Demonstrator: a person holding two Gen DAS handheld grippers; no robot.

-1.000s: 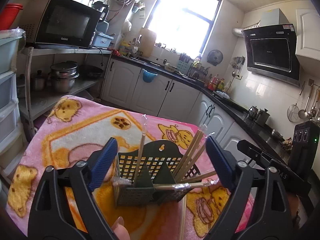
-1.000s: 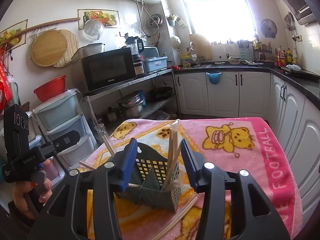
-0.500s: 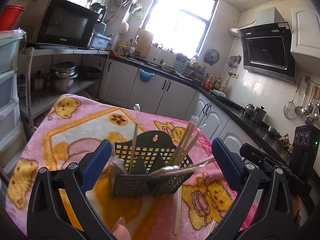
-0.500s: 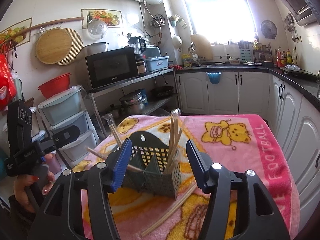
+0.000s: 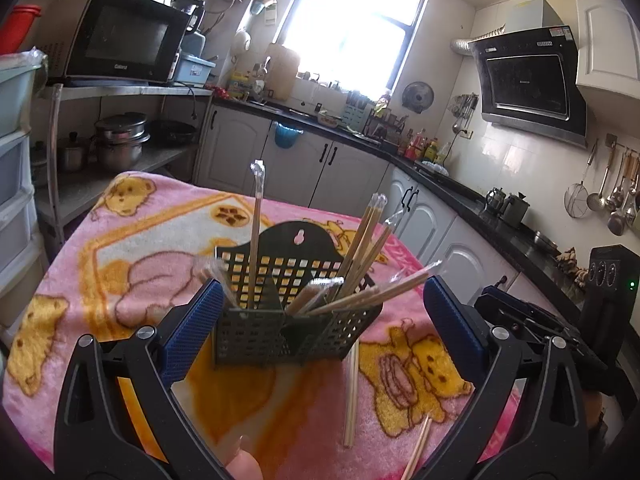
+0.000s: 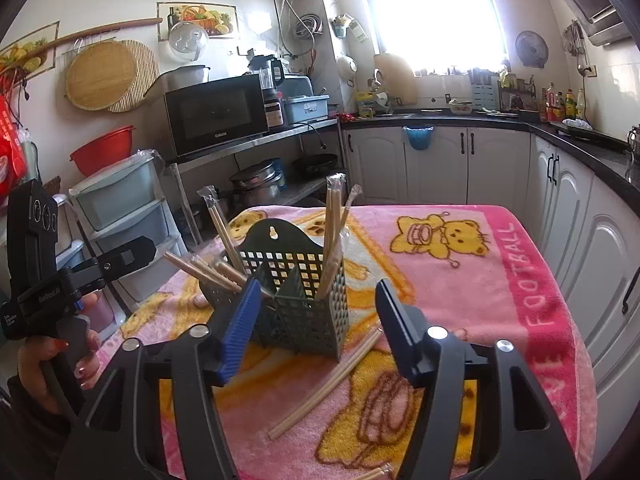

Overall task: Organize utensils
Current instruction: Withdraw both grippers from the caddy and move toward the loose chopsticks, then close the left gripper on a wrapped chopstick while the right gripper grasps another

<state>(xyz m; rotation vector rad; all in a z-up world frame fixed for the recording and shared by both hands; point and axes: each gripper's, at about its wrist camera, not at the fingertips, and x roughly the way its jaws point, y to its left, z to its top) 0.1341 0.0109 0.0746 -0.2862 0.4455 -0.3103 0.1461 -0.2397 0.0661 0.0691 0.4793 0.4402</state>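
A dark green slotted utensil holder (image 5: pixel 292 316) stands on a pink bear-print blanket (image 5: pixel 160 240); it also shows in the right wrist view (image 6: pixel 304 300). Several wrapped wooden chopsticks (image 5: pixel 360 248) stand or lean in its compartments. Loose chopsticks (image 5: pixel 351 392) lie on the blanket in front of it, also seen in the right wrist view (image 6: pixel 328 384). My left gripper (image 5: pixel 320 328) is open and empty, just short of the holder. My right gripper (image 6: pixel 316 328) is open and empty, near the holder's corner.
The blanket-covered table ends at white cabinets (image 6: pixel 580 240) on the right. A steel shelf with a microwave (image 6: pixel 216 114) and pots stands behind. Plastic drawers (image 6: pixel 124 216) stand at the left. Another chopstick (image 6: pixel 372 474) lies at the table's near edge.
Both grippers have pulled back from the holder and risen a little. The left gripper's jaws have opened wider. The chopsticks lying across the holder now lean in it.
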